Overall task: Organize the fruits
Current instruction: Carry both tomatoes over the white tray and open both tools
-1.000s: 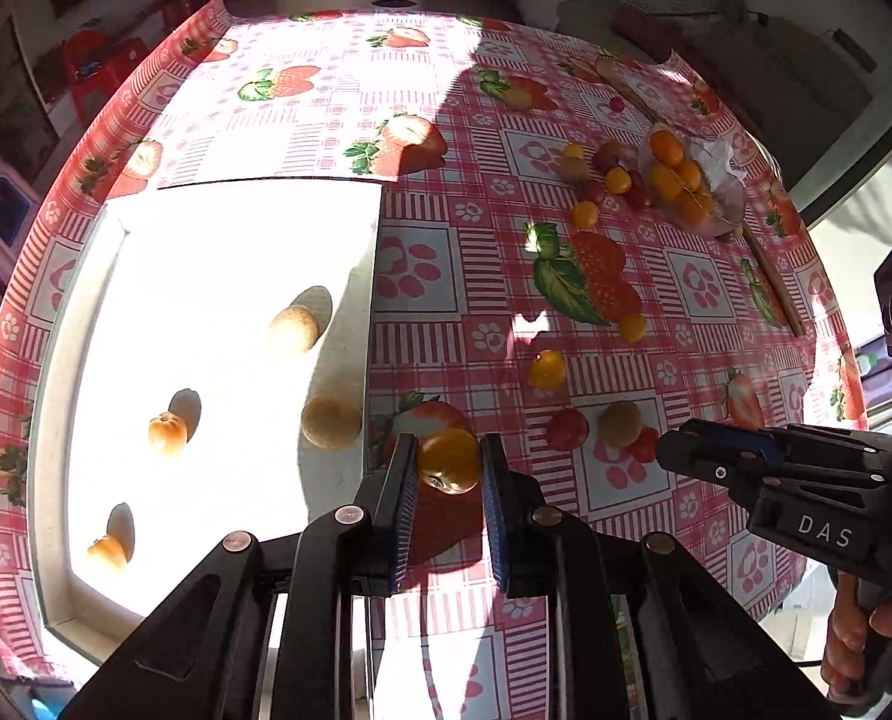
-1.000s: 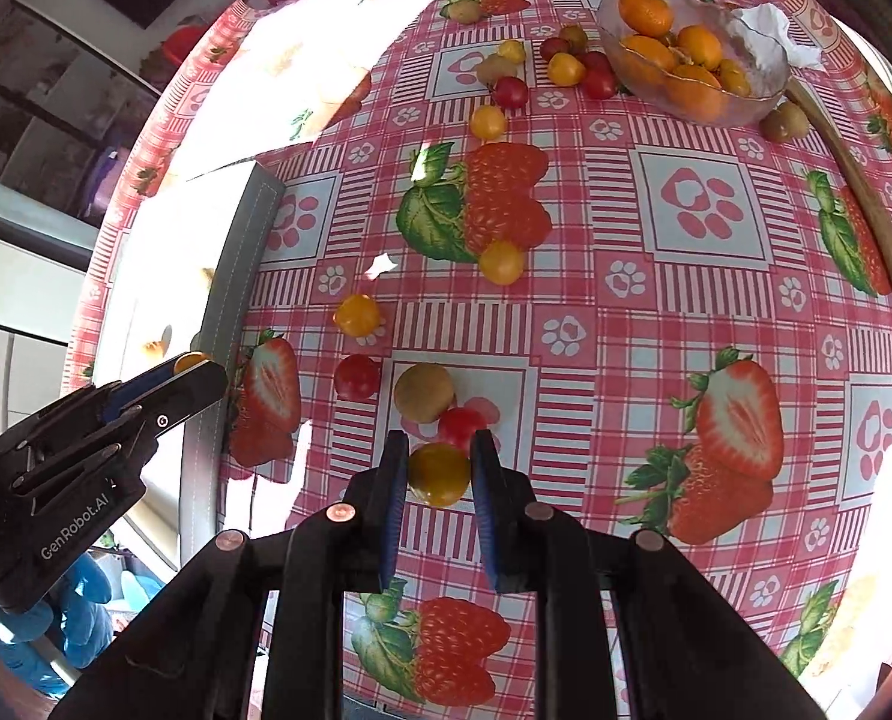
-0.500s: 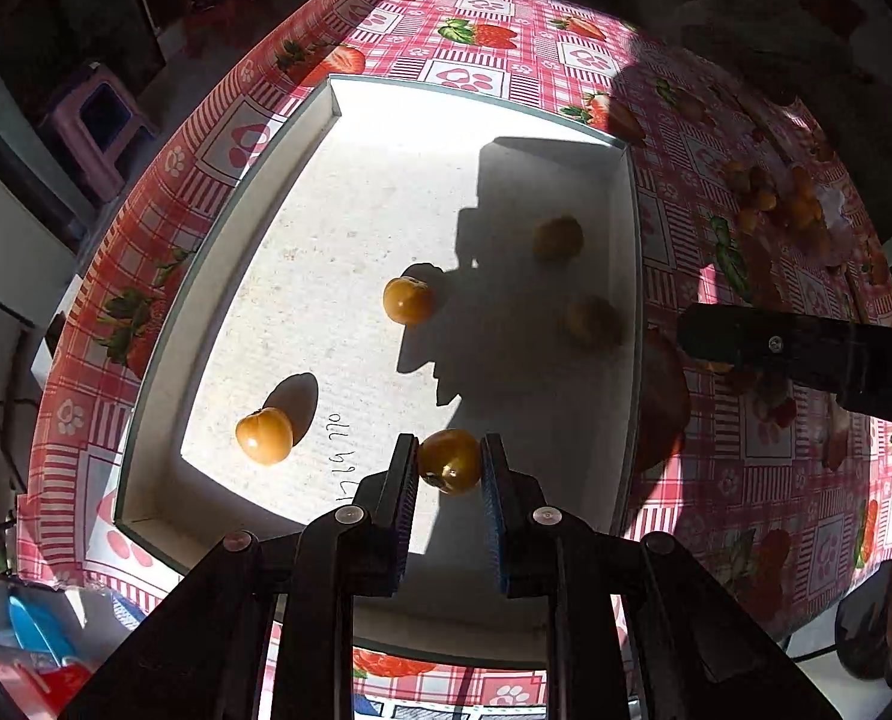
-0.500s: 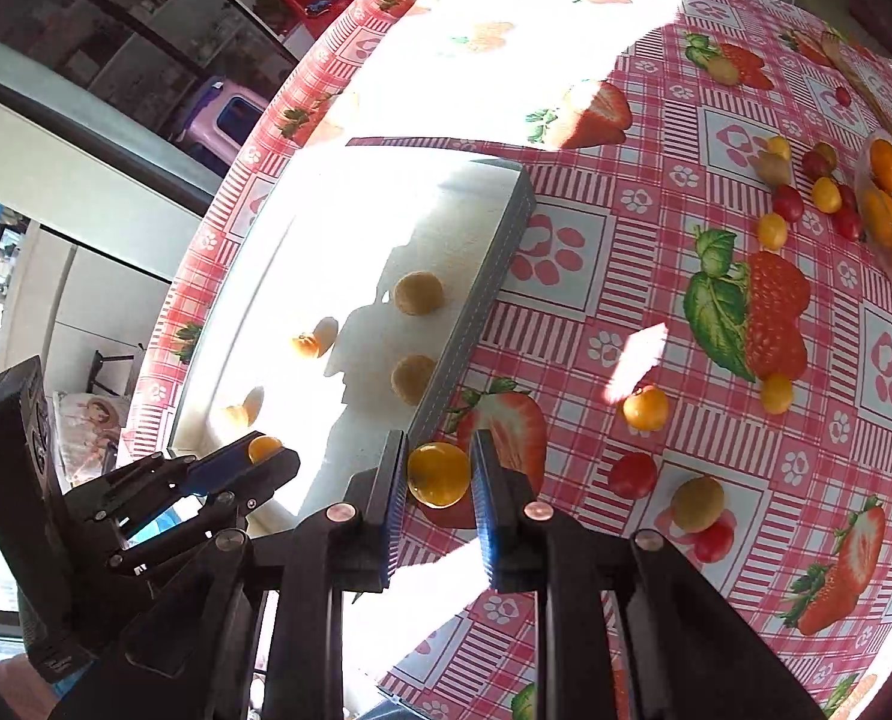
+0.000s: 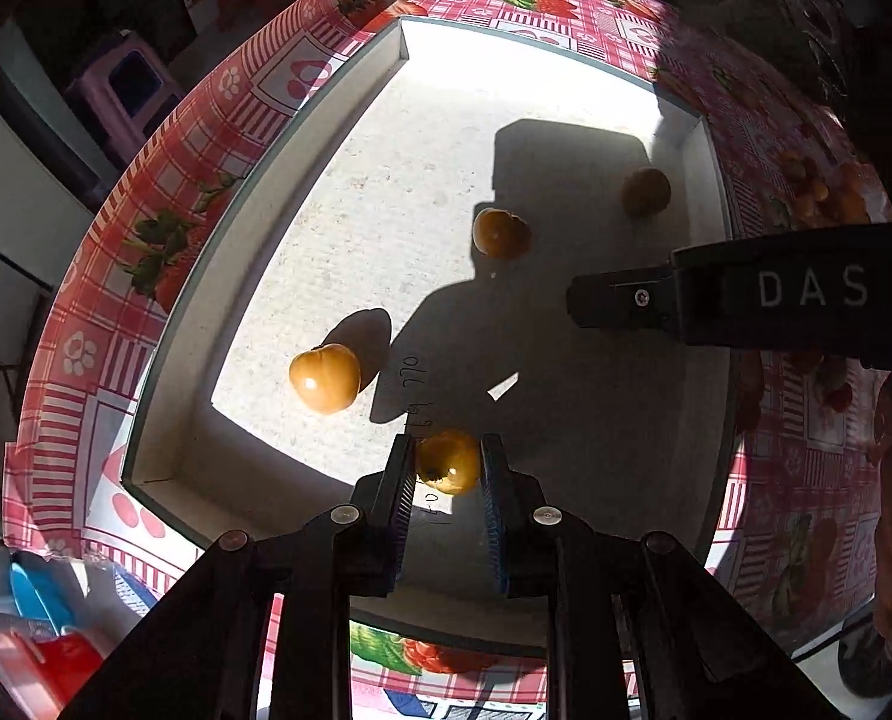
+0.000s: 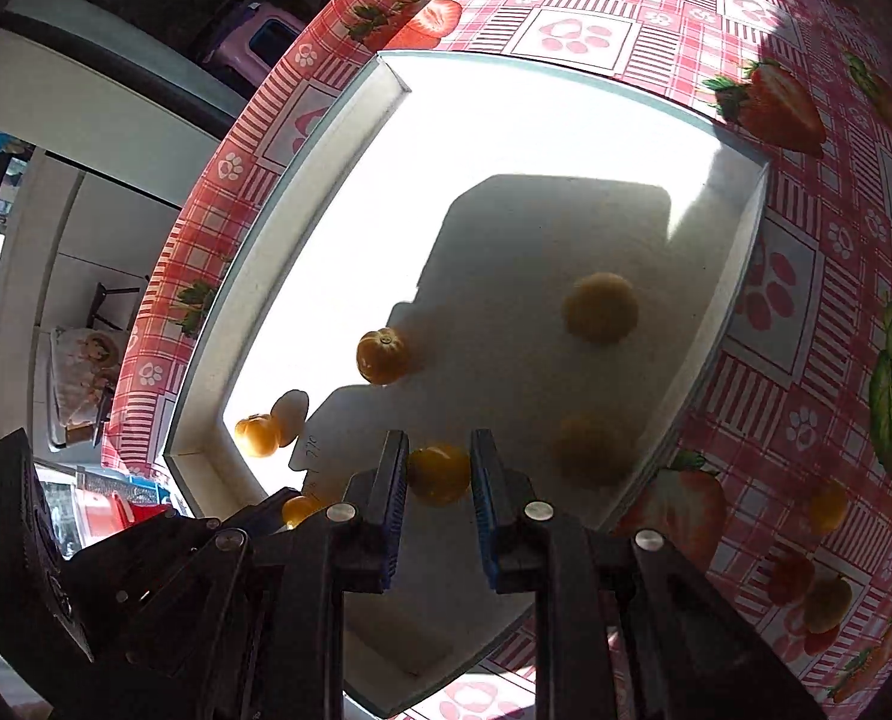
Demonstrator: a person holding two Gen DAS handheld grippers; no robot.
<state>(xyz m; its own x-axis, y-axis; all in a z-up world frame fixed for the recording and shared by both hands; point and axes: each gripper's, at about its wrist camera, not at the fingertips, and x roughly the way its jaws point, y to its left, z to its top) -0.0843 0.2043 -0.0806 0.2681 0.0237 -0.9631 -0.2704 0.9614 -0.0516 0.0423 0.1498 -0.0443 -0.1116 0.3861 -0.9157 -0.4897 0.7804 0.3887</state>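
I logged left gripper (image 5: pixel 448 461) clamped on a yellow tomato (image 5: pixel 449 459) over white tray (image 5: pixel 254 222) | right gripper (image 6: pixel 438 474) clamped on second yellow tomato (image 6: pixel 437 473), same tray | four fruits lay loose inside.

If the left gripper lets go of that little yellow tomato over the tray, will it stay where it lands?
Probably not: the yellow tomato in the left gripper looks round and glossy, so it may roll. The white tray has raised walls, which should contain it. It probably bruises if dropped.
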